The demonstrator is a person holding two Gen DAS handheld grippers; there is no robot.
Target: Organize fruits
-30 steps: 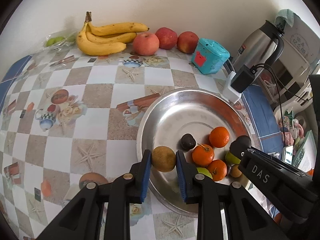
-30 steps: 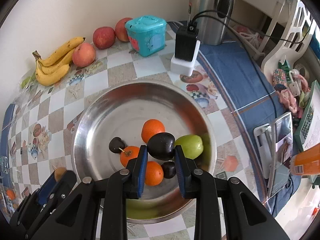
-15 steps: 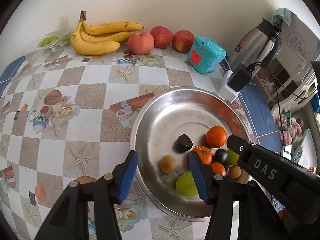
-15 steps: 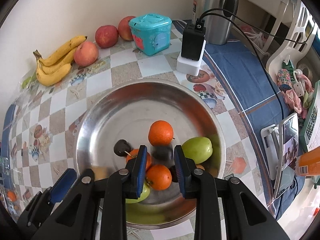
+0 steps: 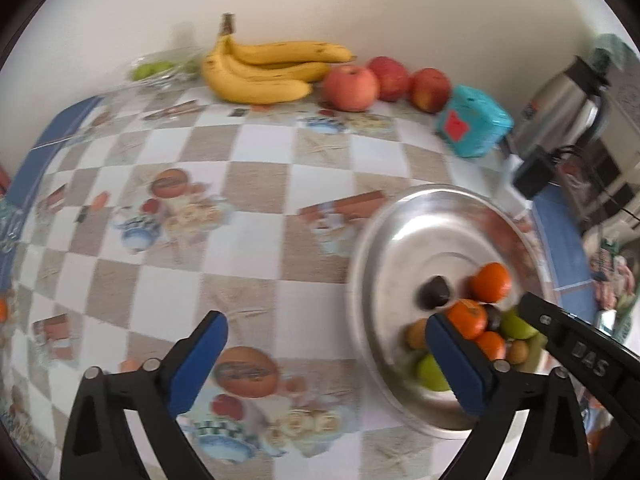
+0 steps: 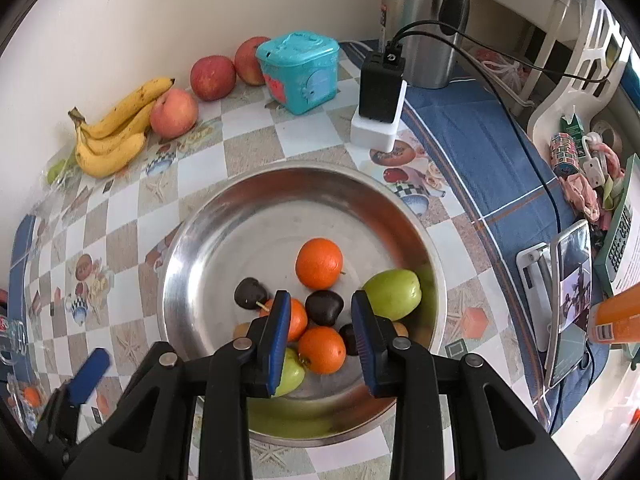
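Observation:
A steel bowl (image 6: 208,240) (image 5: 404,220) holds oranges (image 6: 319,263), dark plums (image 6: 324,307), green fruits (image 6: 394,294) and a small brown fruit (image 5: 416,334). My right gripper (image 6: 320,330) is open and empty just above the fruit pile, jaws either side of a dark plum and an orange (image 6: 321,350). My left gripper (image 5: 324,360) is wide open and empty over the tablecloth, left of the bowl; it also shows in the right wrist view (image 6: 86,372). Bananas (image 5: 264,68) and three apples (image 5: 351,87) lie by the wall.
A teal box (image 6: 300,70), a black charger on a white block (image 6: 380,100) and a steel kettle (image 6: 424,20) stand behind the bowl. A bag of green fruit (image 5: 160,70) lies left of the bananas. Phones and clutter (image 6: 568,292) lie at the right.
My left gripper let the brown fruit go into the bowl, opened wide and swung left. My right gripper let the dark plum go into the bowl and opened.

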